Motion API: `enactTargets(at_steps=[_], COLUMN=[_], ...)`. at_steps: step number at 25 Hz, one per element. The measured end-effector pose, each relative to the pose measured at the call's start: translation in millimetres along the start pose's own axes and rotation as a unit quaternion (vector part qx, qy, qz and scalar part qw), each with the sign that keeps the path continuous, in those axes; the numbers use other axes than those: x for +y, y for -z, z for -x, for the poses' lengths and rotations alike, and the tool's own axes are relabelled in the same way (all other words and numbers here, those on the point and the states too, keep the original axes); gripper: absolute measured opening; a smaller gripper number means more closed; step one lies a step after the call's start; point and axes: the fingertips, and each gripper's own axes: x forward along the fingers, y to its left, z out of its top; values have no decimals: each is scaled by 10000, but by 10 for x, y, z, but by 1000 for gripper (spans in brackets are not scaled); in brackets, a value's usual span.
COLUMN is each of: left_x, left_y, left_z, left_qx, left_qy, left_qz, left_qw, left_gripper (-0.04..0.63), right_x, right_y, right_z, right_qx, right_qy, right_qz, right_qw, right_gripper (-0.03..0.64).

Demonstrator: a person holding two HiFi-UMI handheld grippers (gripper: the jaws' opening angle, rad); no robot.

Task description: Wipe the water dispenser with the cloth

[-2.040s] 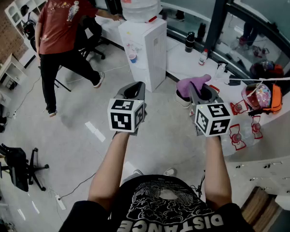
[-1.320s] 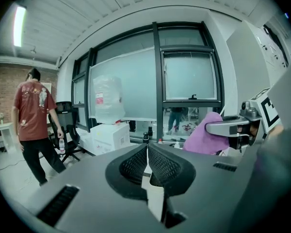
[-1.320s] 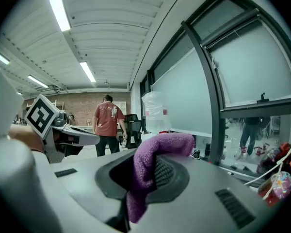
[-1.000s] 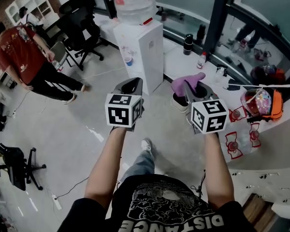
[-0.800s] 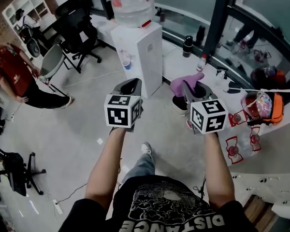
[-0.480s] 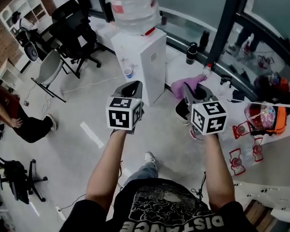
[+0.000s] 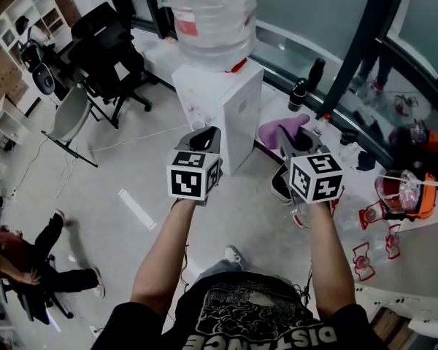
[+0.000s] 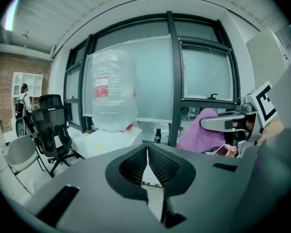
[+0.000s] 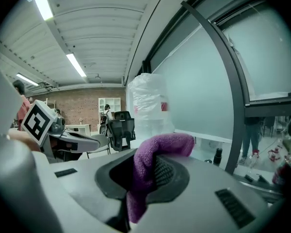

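Past right tool [image 7: 298, 143] and cloth [image 7: 276, 129], water dispenser [image 7: 230, 104] nearer.

My left gripper [image 8: 147, 153] sits low in the middle of the frame, its jaws pressed together with nothing between them. Above and to its left stands the water dispenser [image 8: 112, 141]. At mid-right my right gripper [image 8: 227, 124] holds the purple cloth [image 8: 196, 136].

Legible text: one word, on a shirt.
Head view, 6 o'clock: black T-shirt [image 7: 255, 305] with white block letters reading "DISTANCE", seen upside down, under a white graphic that can't be deciphered. 12 o'clock: clear plastic water bottle [image 7: 212, 9] carries a red-and-white label [image 7: 187, 26], print too blurred to read. Centre: left cube [image 7: 194, 175] and right cube [image 7: 316, 179] bear black-and-white square markers, coded patterns rather than text.
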Motion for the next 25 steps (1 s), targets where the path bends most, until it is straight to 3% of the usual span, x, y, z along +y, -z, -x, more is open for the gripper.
enactTargets(at_steps=[12,25], left_x=[166,288], left_y=[-146,-278], left_z=[-567,-1471], left_qx=[43,127], left_qy=[-25,-1052], left_qz=[-25,407], left_qw=[10000,9935], left_gripper=[28,28], right_x=[-332,-1225], right_y=[-146,-49], right_z=[-672,-1807], right_qx=[-38,182], right_qy=[-175,-1134], right_qz=[-31,-44], right_qw=[9998,9934], right_gripper=[44,44])
